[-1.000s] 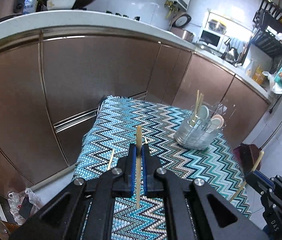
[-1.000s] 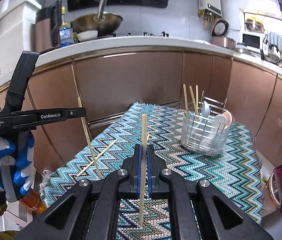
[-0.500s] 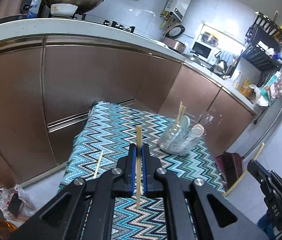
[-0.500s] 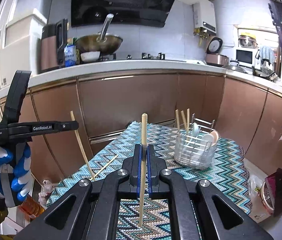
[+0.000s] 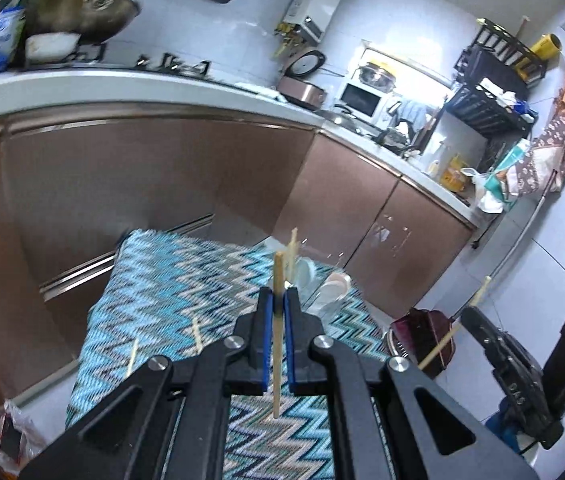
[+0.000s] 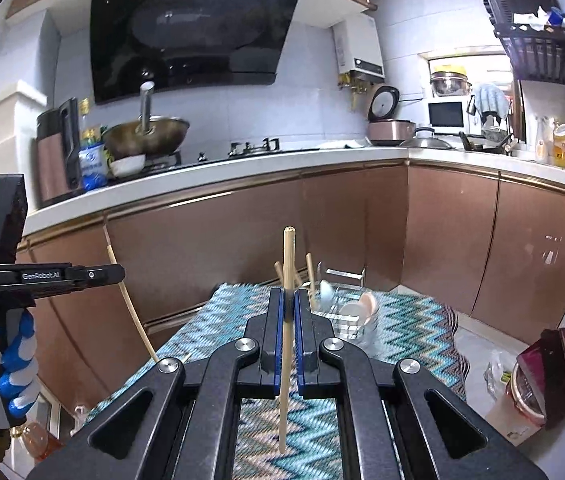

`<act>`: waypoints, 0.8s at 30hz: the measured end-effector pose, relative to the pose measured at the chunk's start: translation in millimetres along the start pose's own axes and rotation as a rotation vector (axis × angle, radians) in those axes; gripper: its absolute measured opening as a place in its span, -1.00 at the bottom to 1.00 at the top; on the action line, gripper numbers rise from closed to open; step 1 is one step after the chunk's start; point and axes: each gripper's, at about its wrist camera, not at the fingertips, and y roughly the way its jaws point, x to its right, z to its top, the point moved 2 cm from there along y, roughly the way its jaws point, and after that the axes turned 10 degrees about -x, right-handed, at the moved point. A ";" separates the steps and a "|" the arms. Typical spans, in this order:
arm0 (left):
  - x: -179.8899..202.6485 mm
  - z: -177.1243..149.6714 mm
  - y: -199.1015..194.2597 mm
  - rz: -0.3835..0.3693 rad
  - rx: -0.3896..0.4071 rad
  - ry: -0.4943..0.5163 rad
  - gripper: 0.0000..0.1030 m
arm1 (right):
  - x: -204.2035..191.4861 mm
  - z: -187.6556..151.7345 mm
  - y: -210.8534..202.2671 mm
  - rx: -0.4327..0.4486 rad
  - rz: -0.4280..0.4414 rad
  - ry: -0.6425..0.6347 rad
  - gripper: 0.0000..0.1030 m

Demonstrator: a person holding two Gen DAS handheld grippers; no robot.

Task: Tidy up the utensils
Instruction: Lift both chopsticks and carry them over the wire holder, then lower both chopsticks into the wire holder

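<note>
Plainly each gripper carries one chopstick: the left gripper (image 5: 278,320) has its jaws clenched on a chopstick (image 5: 277,344) whose long axis runs straight along the fingers, tip at 12 o'clock, and the right gripper (image 6: 289,320) grasps its own chopstick (image 6: 287,320) in the same upright way. Both are lifted off the cloth. Their destination, in my judgement, is the wire utensil holder (image 6: 346,320), standing on the zigzag cloth (image 6: 410,320) of the bench with chopsticks and spoons already in it. From the right jaws it lies just past the tips toward 1 o'clock; from the left jaws it lies almost dead ahead, partly hidden behind the held stick, at about 12 to 1 o'clock (image 5: 328,292). Which hand is nearer I cannot tell for sure, though the holder looks slightly closer in the right view. The coming move probably calls for tipping a stick so its end drops into the holder's mouth. Two more loose chopsticks (image 5: 196,332) lie on the cloth at 10 o'clock of the left jaws. Readable writing: "GenRobot.AI" on the left gripper's arm (image 6: 40,275) as seen from the right wrist; a gloved left hand (image 6: 0,368) holds it at 9 o'clock
</note>
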 end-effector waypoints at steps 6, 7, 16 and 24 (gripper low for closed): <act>28.7 39.0 22.3 -0.042 0.031 0.031 -0.91 | 18.5 28.4 25.9 0.039 0.020 -0.001 -0.90; 32.2 45.4 26.8 -0.048 0.036 0.034 -0.91 | 21.4 35.3 32.2 0.047 0.027 -0.003 -0.90; 53.3 91.7 85.2 -0.013 0.083 0.061 -0.91 | 43.5 71.5 74.9 0.123 0.076 0.000 -0.90; 50.5 106.9 129.0 0.054 0.109 0.082 -0.91 | 45.2 85.2 120.7 0.152 0.093 -0.030 -0.90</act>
